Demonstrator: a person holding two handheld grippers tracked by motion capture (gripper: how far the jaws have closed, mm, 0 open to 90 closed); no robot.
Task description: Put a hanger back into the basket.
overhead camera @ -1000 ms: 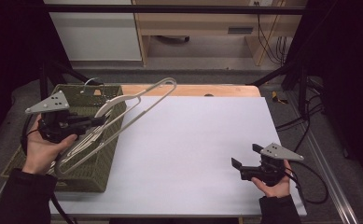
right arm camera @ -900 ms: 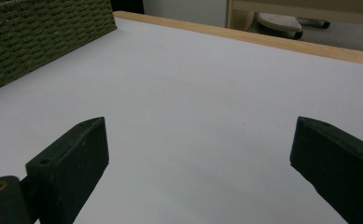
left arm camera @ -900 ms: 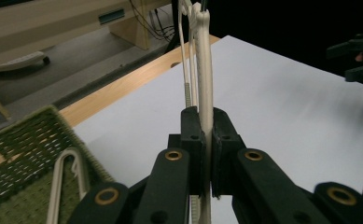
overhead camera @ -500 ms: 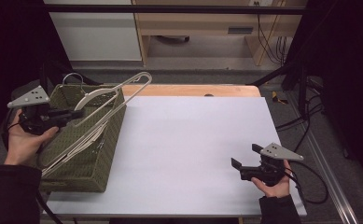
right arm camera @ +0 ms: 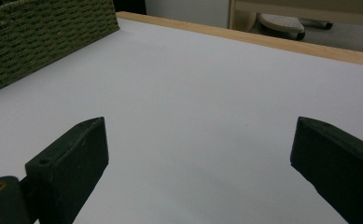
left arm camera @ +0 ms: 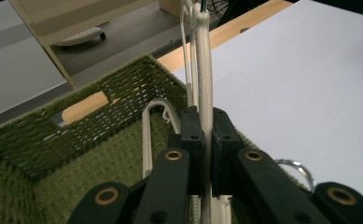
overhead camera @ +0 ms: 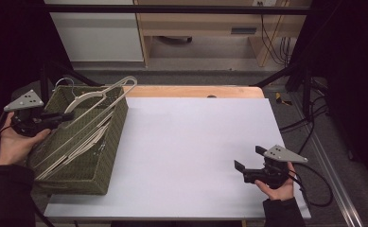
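My right gripper (overhead camera: 249,169) rests nearest me, low over the white worktop (overhead camera: 191,156), well to the right of the green woven basket (overhead camera: 107,137). Its fingers (right arm camera: 69,158) are spread wide with only bare worktop between them, and in the right gripper view the basket's woven wall shows far off at the upper left.

My left gripper (overhead camera: 61,118) hovers over the basket's left side, held in my left hand (overhead camera: 16,144) just outside the basket's left wall. Its fingers (left arm camera: 191,135) are pressed in on the slim cream-coloured clothes hanger (overhead camera: 103,97), pinching one of its thin arms. In the left gripper view that arm runs straight up from between the pads toward the far edge of the picture. The hanger is tilted: from my grip it slopes up and away, and its long end pokes out past the basket's far right corner, above the worktop's wooden edge strip (overhead camera: 191,91).

Inside the basket, more pale hangers (overhead camera: 75,151) lie slantwise along its floor, from the near left corner toward the far right. In the left gripper view one curved pale hanger (left arm camera: 147,135) lies on the basket floor just left of my fingers, and a silvery metal ring (left arm camera: 298,170) peeks out to their right.

Beyond the basket is grey floor, with a light wooden desk (overhead camera: 196,28) standing on it.
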